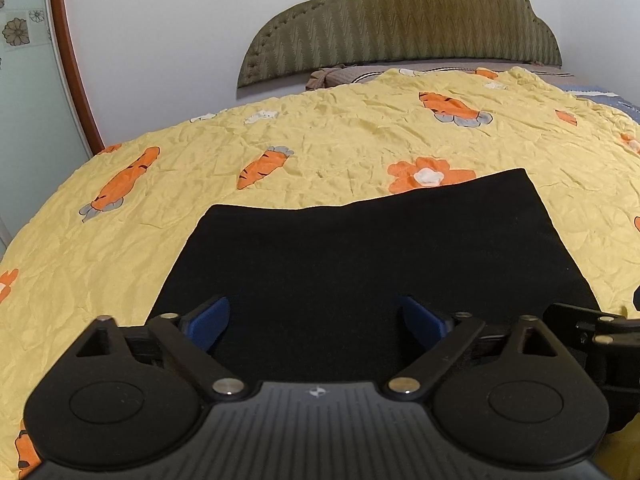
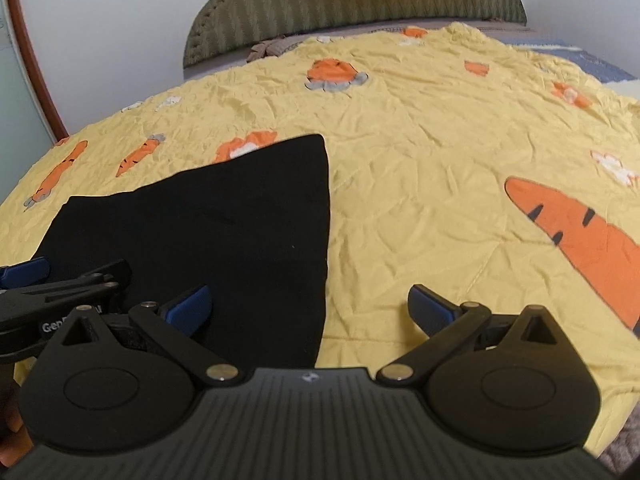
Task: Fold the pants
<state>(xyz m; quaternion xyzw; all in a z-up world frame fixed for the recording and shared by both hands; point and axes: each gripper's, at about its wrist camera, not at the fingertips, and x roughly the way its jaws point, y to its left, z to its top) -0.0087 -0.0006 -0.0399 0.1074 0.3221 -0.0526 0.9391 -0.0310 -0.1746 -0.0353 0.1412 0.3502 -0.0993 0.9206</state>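
Note:
The black pants [image 1: 360,256] lie flat as a folded rectangle on the yellow carrot-print bedspread [image 1: 320,140]. My left gripper [image 1: 316,320] is open and empty, hovering over the near edge of the pants. In the right wrist view the pants [image 2: 208,232] lie to the left. My right gripper [image 2: 310,312] is open and empty, straddling the pants' right edge, its left finger over the cloth and its right finger over the bedspread [image 2: 440,160]. Each gripper shows at the edge of the other's view.
A padded green headboard [image 1: 400,20] stands at the far end against a white wall. A grey pillow [image 1: 332,74] lies below it. A wood-framed glass door [image 1: 32,100] is at the left. A blue-grey cover [image 2: 592,60] shows at the far right.

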